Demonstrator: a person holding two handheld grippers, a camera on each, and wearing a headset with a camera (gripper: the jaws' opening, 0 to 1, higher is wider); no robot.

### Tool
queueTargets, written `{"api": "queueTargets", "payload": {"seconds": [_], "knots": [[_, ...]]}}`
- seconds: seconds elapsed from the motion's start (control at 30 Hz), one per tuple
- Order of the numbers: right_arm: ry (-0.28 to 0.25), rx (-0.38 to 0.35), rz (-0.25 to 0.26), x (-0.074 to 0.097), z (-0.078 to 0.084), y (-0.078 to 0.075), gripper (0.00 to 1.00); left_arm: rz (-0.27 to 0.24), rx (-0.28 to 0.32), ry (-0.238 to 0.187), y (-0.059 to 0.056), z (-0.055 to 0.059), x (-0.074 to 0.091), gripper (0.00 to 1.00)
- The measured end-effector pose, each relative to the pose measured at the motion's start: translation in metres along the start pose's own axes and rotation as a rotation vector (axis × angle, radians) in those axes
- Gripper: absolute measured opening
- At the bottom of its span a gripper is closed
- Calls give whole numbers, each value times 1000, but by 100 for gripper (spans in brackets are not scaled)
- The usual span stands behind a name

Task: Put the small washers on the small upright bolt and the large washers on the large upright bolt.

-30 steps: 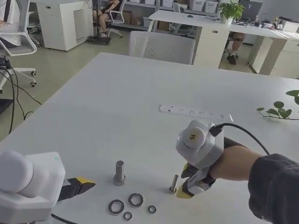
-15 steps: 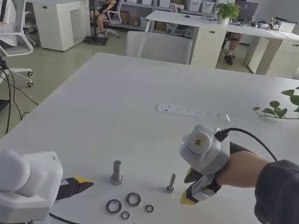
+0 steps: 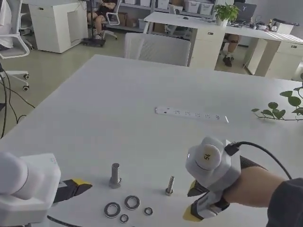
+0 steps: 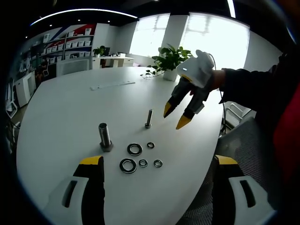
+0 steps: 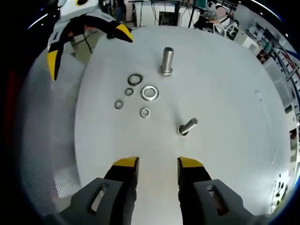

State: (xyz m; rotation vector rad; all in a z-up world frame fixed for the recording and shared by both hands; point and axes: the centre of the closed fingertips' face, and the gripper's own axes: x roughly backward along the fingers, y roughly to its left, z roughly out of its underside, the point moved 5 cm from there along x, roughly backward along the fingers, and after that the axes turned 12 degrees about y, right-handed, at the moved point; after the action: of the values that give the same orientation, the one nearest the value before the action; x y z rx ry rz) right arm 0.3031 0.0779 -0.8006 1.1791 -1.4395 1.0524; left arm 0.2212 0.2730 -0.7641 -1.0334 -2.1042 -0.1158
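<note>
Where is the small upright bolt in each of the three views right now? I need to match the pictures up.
Head view: small upright bolt, low, just right of centre.
Left gripper view: small upright bolt, about at the centre.
Right gripper view: small upright bolt, right of centre, slightly low.
Shared landmark: large upright bolt, standing on the table near it in all three.

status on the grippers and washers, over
Left gripper open, empty. Right gripper open, empty, near small bolt. Five washers loose on table, large bolt and small bolt bare. Nothing in the way.
</note>
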Motion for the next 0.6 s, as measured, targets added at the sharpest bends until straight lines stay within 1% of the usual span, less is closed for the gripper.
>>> {"api": "queueTargets", "payload": {"seconds": [0.17,0.3,0.47,0.6], "knots": [[-16,5,-3,5,-3,7,35,1,-2,-4,-1,-1,0,97],[-16,15,-1,6,-5,10,35,1,-5,-4,-1,-1,1,97],[-24,36,-5,7,-16,13,35,0,-7,-8,-2,-3,2,96],[-31,65,-10,6,-28,18,34,-2,-6,-9,-2,-2,3,96]]}}
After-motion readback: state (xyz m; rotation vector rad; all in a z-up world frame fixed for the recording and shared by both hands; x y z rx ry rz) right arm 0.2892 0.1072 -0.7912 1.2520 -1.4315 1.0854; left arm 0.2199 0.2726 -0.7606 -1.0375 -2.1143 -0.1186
